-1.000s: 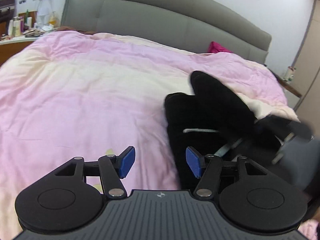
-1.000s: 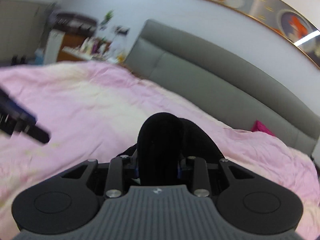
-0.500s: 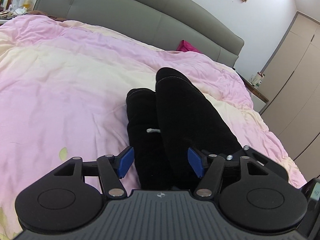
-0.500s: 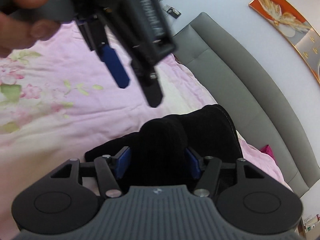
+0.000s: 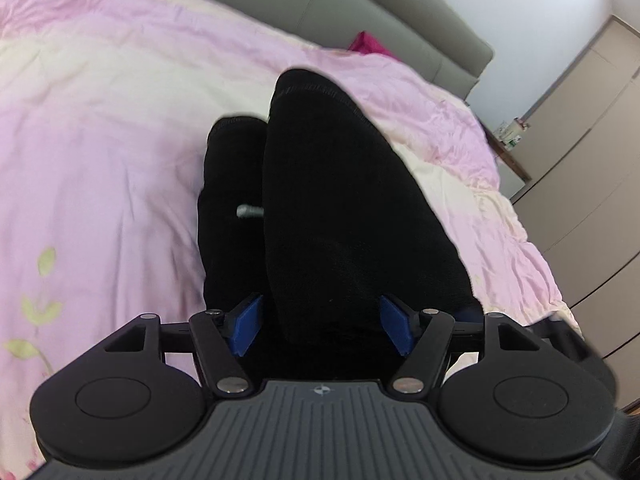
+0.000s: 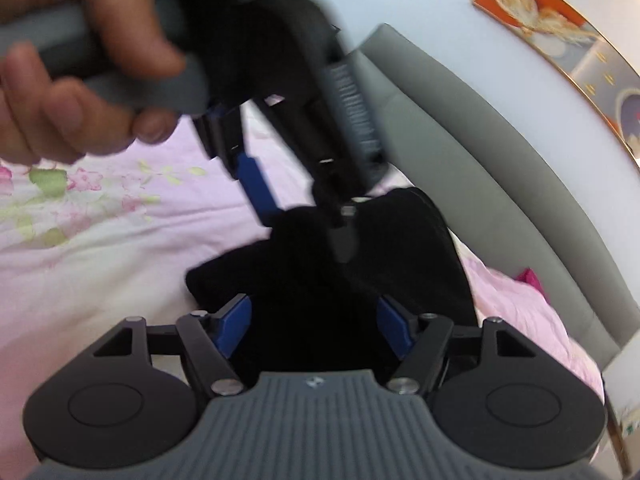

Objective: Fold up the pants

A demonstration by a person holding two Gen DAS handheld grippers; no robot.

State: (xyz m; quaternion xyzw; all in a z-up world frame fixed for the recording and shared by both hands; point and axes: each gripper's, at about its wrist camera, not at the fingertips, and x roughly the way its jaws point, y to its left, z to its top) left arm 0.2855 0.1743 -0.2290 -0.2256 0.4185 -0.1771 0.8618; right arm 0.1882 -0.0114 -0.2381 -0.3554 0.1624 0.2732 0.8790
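Left wrist view shows the pink quilt (image 5: 120, 128) filling most of the frame, spread over a bed with a grey padded headboard (image 5: 360, 12) behind it. On the quilt lie the black pants (image 5: 340, 208), heaped in two rounded folds with a pale drawstring end (image 5: 249, 211) showing between them. The left gripper (image 5: 322, 326) stands wide, its blue pads (image 5: 246, 324) set either side of the nearer fold; whether they touch the cloth cannot be told. Beige wardrobe doors (image 5: 592, 128) stand to the right, and a magenta cloth (image 5: 366, 42) lies by the headboard.

From the right wrist, the same quilt (image 6: 100, 248) shows a printed pattern of flowers and leaves, which the other camera catches only at its edge. The pants (image 6: 360, 264) sit between the spread blue pads (image 6: 232, 326) of the right gripper (image 6: 314, 324), which is wide apart and not clamped on the cloth. Only this camera shows the left gripper (image 6: 304, 208) from outside, blurred, tilted down with its tips at the top of the pants, and the left hand (image 6: 80, 68) gripping its grey handle. An orange framed picture (image 6: 560, 40) hangs on the white wall above the headboard (image 6: 500, 184).
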